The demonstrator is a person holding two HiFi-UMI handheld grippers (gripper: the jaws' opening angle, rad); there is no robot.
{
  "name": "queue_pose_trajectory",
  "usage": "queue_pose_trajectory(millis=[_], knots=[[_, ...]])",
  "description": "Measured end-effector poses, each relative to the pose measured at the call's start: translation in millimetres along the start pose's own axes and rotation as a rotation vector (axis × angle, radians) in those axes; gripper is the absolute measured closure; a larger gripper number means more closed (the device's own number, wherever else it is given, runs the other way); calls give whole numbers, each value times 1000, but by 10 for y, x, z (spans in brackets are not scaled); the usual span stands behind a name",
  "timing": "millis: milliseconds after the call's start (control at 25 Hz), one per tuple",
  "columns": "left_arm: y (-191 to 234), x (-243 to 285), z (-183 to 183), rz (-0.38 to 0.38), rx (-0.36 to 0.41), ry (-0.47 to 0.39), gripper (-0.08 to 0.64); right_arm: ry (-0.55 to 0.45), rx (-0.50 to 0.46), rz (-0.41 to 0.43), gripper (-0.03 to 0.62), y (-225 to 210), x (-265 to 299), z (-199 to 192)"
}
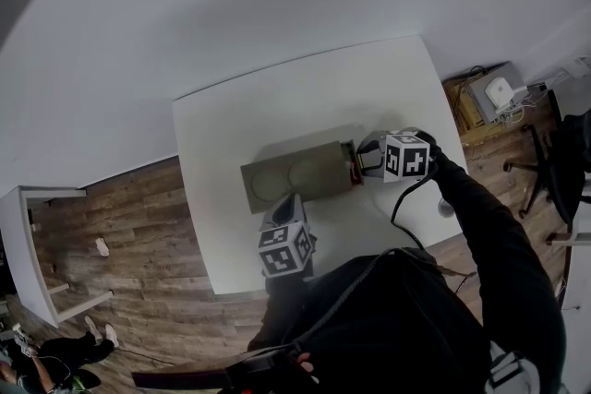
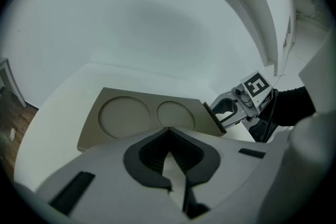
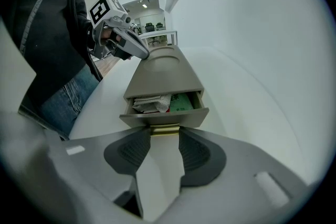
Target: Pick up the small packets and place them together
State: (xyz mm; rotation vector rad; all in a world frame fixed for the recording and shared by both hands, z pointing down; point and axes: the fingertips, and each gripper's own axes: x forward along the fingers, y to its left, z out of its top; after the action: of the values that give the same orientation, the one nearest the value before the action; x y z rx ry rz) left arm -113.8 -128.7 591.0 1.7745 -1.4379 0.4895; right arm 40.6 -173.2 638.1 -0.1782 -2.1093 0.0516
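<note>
The drawer (image 3: pixel 167 116) is judged mid-opening, its handle (image 3: pixel 165 130) pinched by the right gripper (image 3: pixel 164 139) fingers (image 3: pixel 195 152), the left gripper (image 2: pixel 168 136) fingers (image 2: pixel 149 157) pressed together; the packets (image 3: pixel 152 104) are to be extracted next.

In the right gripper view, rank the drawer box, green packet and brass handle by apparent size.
1. drawer box
2. green packet, partly hidden
3. brass handle, nearly alike, nearer the camera: unsure

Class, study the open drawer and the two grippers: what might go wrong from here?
The right gripper pinches the brass handle only at its tips, so it may slip off. The box may slide if the drawer is pulled hard. The packets lie heaped in the drawer and may snag or spill.
</note>
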Motion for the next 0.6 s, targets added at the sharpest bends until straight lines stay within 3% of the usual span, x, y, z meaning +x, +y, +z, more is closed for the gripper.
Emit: queue_pose_trajectory(millis=[600], knots=[[-38, -20, -14, 9, 5, -2, 560, 19, 18, -15, 428, 14, -188, -284]])
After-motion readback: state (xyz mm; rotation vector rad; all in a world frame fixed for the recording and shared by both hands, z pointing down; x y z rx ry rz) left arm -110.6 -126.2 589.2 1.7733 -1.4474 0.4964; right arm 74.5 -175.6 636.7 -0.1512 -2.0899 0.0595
